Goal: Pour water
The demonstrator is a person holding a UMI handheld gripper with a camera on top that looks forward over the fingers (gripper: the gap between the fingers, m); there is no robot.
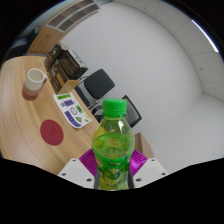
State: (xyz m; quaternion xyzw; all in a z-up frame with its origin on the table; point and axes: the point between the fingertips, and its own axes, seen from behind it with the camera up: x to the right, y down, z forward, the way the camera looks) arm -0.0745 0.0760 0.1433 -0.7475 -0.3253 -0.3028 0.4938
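Table [30,135]: a curved wooden top, seen from well above and at a slant, so I judge my claw [111,170] to be raised clear of the surface and canted, with the room floor and a dark chair [105,82] visible beyond the table edge.

Bottle [112,140]: a green plastic bottle with a green cap, standing upright between my fingers. Both purple pads [90,158] lie against its sides with no gap showing, so I read my claw as closed part-way onto the bottle and carrying it. The bottle sits directly ahead of me, off the table.

Box [71,108]: a small printed carton lies on the table beyond the bottle, with a red disc [51,130] just beside it.

Cup [35,80]: a pale cup stands near the far edge of the table, well apart from the bottle. I take it as the receiving vessel.

Step in hand: transport. The bottle is lifted; pouring has not begun. The cap appears to be on; whether it is sealed I cannot tell.

Next move calls for: carry the bottle across to the cup, bring the neck above the rim, then tilt slowly while keeping grip firm.
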